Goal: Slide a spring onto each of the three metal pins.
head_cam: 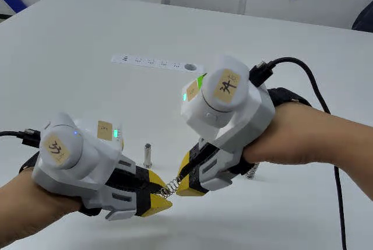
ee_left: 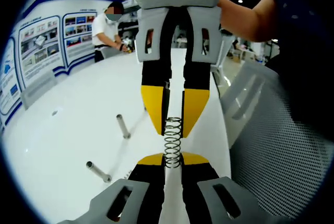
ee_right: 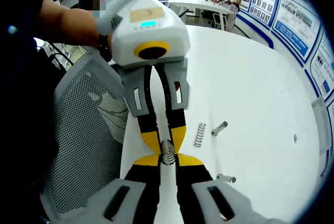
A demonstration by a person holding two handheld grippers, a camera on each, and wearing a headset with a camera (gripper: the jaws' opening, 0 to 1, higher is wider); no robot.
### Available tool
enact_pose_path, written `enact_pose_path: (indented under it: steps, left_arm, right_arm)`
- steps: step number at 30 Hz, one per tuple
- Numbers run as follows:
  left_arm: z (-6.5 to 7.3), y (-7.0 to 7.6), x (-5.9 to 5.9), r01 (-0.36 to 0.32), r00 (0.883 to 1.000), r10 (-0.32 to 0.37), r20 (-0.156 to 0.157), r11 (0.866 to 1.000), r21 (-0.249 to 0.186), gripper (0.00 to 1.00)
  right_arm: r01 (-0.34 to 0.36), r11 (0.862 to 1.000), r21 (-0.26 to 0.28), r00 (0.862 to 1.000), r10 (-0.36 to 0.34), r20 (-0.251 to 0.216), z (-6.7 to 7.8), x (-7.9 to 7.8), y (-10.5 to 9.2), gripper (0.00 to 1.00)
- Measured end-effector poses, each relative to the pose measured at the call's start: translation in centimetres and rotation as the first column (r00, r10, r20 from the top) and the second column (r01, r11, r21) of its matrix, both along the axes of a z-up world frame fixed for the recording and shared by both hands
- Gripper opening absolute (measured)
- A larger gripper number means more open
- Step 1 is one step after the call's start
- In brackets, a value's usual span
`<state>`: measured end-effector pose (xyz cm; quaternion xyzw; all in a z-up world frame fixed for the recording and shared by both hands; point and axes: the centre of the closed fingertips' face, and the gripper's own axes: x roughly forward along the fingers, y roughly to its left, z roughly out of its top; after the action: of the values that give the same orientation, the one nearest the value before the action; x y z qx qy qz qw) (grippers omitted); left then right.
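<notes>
The left gripper [head_cam: 163,199] and the right gripper [head_cam: 185,185] met tip to tip over the white table [head_cam: 87,46], and the spring [head_cam: 169,189] ran between them, one end in each. In the left gripper view its own yellow fingertips [ee_left: 151,159] were drawn in close on the near end of the spring. The right gripper's fingers, reaching in from the top of that view, were closed narrowly on the far end (a short run of bare coils showed between the two pairs of tips). The right gripper view agreed: its own fingers pinched the spring right at their tips, and the left gripper's fingers nipped the other end just ahead. The spring was threaded on none of the pins. In the head view an upright pin [head_cam: 147,155] stood just beyond the meeting fingertips. Left of the left gripper's fingers, apart from them, a nearer pin [ee_left: 98,172] and a farther pin [ee_left: 122,126] sat on the table. A loose spring [ee_right: 200,134] lay to the right of the right gripper's fingers, apart from them, and a mesh chair back [ee_right: 88,145] stood to their left.
</notes>
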<state>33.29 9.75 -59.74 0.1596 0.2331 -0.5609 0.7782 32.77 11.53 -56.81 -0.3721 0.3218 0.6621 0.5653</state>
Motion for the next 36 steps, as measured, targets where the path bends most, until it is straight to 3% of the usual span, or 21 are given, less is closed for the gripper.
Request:
enact_pose_path:
  steps: [13, 21, 25, 29, 36]
  left_arm:
    - [0.8, -1.1, -0.4, 0.012, 1.000, -0.013, -0.019, 0.999, -0.051, 0.11]
    - [0.7, -1.2, -0.3, 0.015, 1.000, -0.016, -0.010, 0.999, -0.036, 0.11]
    - [0.3, -0.8, -0.2, 0.008, 1.000, -0.008, 0.005, 1.000, 0.001, 0.16]
    - [0.4, -0.3, -0.2, -0.005, 1.000, 0.005, 0.005, 1.000, 0.000, 0.19]
    - [0.7, 1.9, 0.2, -0.075, 0.997, 0.075, 0.004, 0.997, -0.011, 0.24]
  right_arm:
    - [-0.025, 0.998, 0.056, 1.000, 0.024, 0.005, 1.2, -0.8, 1.8, 0.11]
    - [-0.024, 0.998, 0.058, 1.000, 0.024, 0.005, 1.2, -0.9, 1.7, 0.11]
    - [-0.003, 0.998, 0.069, 1.000, 0.002, 0.007, 1.5, -0.1, 1.5, 0.11]
    - [0.024, 0.997, 0.075, 1.000, -0.025, 0.012, 1.7, 0.9, 1.0, 0.11]
    - [0.098, 0.989, 0.106, 0.995, -0.101, 0.023, 2.3, 2.9, -0.3, 0.11]
